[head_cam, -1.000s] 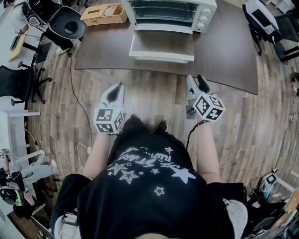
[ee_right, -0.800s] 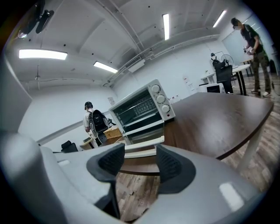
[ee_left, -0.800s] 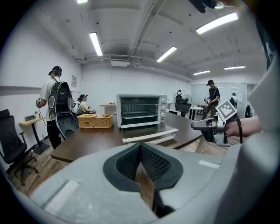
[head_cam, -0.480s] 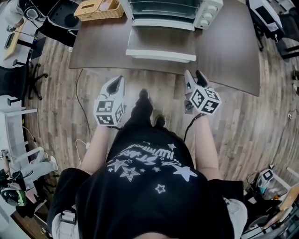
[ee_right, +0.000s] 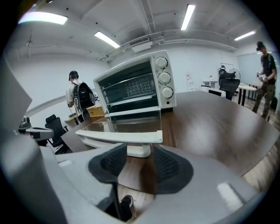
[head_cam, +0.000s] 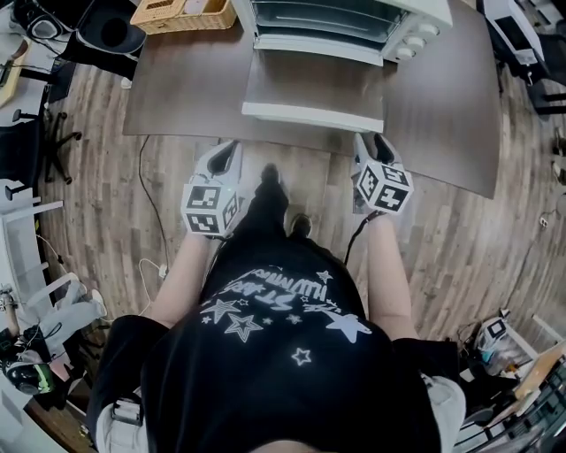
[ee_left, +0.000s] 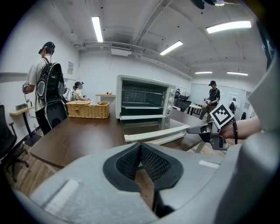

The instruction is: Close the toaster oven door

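The white toaster oven [head_cam: 340,18] stands at the back of the brown table [head_cam: 177,88]. Its glass door [head_cam: 314,81] lies flat open, with the white handle [head_cam: 309,113] near the table's front edge. My right gripper [head_cam: 371,143] hovers just off that edge, right of the handle. In the right gripper view the handle's end [ee_right: 120,136] sits just beyond my right gripper [ee_right: 139,154], whose jaws are closing with nothing between them. My left gripper [head_cam: 226,150] is left of the handle, off the table. In the left gripper view my left gripper [ee_left: 140,146] has its pads meeting.
A wicker basket [head_cam: 172,11] sits on the table's back left corner. Office chairs [head_cam: 106,31] and desks stand to the left and right. A cable [head_cam: 150,212] runs over the wooden floor. People [ee_left: 46,83] stand in the room behind the table.
The person has stepped toward the table. Both grippers have moved forward to the table's front edge, nearer the door handle.
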Demonstrator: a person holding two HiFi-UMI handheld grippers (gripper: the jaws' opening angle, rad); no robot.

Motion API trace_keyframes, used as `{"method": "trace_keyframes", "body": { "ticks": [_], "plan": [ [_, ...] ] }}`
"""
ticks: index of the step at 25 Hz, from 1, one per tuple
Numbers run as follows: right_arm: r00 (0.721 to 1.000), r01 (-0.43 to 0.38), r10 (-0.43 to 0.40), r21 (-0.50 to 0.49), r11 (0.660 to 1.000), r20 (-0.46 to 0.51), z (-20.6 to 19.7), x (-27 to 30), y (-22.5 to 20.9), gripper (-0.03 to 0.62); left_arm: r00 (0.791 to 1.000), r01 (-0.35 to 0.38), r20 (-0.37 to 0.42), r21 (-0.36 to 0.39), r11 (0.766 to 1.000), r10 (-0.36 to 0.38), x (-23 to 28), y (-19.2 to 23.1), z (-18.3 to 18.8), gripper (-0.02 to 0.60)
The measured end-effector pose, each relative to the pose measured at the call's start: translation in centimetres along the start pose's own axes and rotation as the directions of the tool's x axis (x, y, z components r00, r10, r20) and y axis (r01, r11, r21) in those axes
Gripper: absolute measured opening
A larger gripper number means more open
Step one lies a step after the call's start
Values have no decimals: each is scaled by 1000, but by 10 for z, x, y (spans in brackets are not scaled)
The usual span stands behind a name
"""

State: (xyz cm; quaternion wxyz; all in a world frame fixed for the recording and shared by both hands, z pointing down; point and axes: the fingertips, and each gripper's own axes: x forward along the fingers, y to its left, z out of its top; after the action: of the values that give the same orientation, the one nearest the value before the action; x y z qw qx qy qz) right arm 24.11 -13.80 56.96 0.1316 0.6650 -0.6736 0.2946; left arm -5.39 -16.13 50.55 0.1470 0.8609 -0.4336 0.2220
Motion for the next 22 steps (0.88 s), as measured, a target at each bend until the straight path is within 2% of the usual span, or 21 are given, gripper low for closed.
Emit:
{"method": "trace_keyframes", "body": {
  "ticks": [2, 8, 15, 22],
  "plan": [
    [1000, 13, -13, -16, 1000, -16, -2, 8, -1, 169, 1000, 3, -6, -7, 1000, -4, 6, 4, -1, 11],
    [999, 44, -44, 9, 999, -29, -4, 22, -1, 164, 1000, 5, -21, -23, 1000, -5, 14, 14, -5, 11],
    [993, 106, -106, 13, 994, -49, -5, 30, -10, 99, 1000, -13, -19, -36, 999, 13, 11, 24, -7, 11],
    [993, 114, -113, 32, 993, -46, -3, 28, -14, 89, 1000, -16, -11, -38, 999, 16, 4, 23, -7, 11]
  ]
}}
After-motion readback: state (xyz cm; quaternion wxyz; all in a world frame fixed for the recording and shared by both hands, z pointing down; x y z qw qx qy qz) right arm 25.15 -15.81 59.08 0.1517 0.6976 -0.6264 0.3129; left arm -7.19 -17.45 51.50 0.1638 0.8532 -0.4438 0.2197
